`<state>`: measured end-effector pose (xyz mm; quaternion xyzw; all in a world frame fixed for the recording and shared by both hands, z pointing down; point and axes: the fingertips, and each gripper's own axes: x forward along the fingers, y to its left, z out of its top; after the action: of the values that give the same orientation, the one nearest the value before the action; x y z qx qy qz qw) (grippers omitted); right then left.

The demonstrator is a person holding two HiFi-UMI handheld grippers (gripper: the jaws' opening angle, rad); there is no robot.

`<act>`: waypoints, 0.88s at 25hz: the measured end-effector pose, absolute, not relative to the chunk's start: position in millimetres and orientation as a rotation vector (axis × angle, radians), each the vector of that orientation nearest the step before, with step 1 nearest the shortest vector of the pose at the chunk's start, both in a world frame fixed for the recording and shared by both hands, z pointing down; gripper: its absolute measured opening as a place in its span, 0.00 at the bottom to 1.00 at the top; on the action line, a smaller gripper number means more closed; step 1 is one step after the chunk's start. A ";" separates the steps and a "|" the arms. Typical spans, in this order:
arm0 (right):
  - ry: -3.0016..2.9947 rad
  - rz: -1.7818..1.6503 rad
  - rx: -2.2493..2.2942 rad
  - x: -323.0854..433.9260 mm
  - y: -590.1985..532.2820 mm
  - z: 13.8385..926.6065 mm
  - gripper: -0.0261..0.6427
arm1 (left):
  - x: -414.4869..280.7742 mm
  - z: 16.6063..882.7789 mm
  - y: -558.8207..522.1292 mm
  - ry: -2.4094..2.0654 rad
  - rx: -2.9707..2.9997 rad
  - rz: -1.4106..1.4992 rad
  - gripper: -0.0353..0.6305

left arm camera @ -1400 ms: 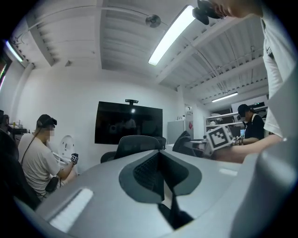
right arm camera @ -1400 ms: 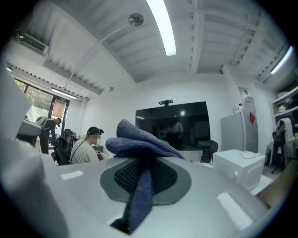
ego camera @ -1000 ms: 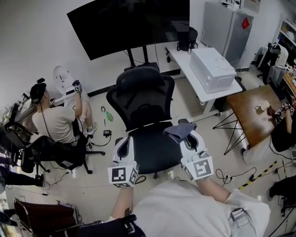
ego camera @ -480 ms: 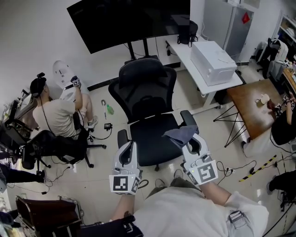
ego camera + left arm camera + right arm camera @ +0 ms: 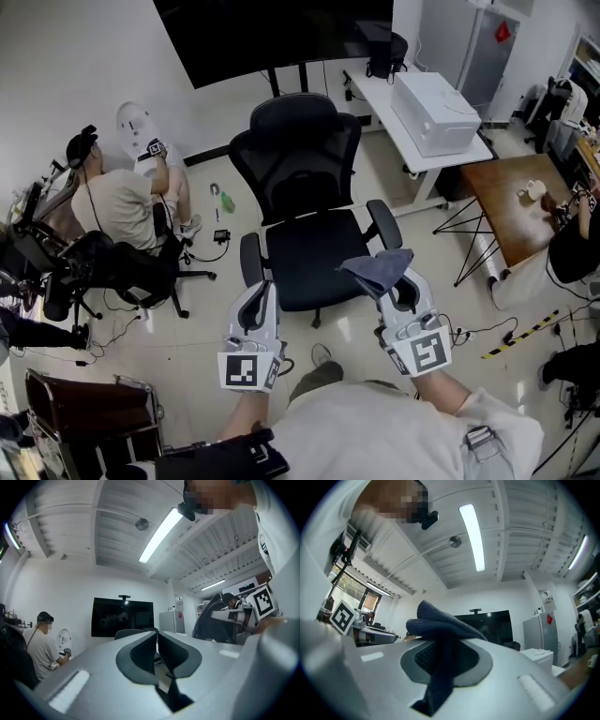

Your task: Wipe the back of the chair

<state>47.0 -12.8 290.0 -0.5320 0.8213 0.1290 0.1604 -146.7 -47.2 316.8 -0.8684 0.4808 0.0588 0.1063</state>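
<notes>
A black office chair [image 5: 302,173] stands in the middle of the head view, its seat [image 5: 314,258] facing me and its backrest on the far side. My left gripper [image 5: 257,305] hangs shut before the seat's front left corner, with nothing between its jaws [image 5: 157,641]. The chair's top [image 5: 130,632] shows just behind them. My right gripper [image 5: 401,286] is at the seat's front right corner, shut on a dark blue-grey cloth [image 5: 375,266]. In the right gripper view the cloth [image 5: 440,625] bunches above the jaws [image 5: 446,658] and a strip hangs down between them.
A person [image 5: 117,220] sits on the floor at the left beside another black chair [image 5: 103,281]. Behind the chair stands a large black screen [image 5: 281,28]. A white desk [image 5: 380,103] with a white box [image 5: 433,112] is at the right, a wooden table [image 5: 511,211] beyond it. Cables lie on the floor.
Both grippers have drawn back from over the chair's armrests to just in front of the seat, and the chair now lies farther from me. The cloth stays in the right gripper.
</notes>
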 end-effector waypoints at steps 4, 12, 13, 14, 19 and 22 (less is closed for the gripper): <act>2.357 0.370 -1.499 61.2 49.5 297.0 0.11 | -130.0 314.5 14.3 1.422 -2.550 0.205 0.19; 2.388 0.344 -1.456 88.0 209.2 326.9 0.11 | -82.6 337.7 184.9 1.396 -2.606 0.247 0.19; 2.394 0.333 -1.452 90.4 223.2 330.3 0.11 | -81.0 342.0 201.0 1.407 -2.607 0.242 0.19; 2.397 0.328 -1.446 93.3 234.7 330.6 0.11 | -79.4 344.6 213.7 1.418 -2.609 0.234 0.19; 2.375 0.342 -1.436 110.3 277.0 323.5 0.11 | -73.6 338.8 258.5 1.446 -2.574 0.234 0.19; 2.377 0.340 -1.430 110.3 294.1 322.3 0.11 | -72.0 331.5 277.1 1.432 -2.544 0.237 0.19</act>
<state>110.3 294.1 322.3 -0.5039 0.8377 0.1200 0.1728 -72.0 277.1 331.5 -0.8636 0.4863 0.0805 0.1063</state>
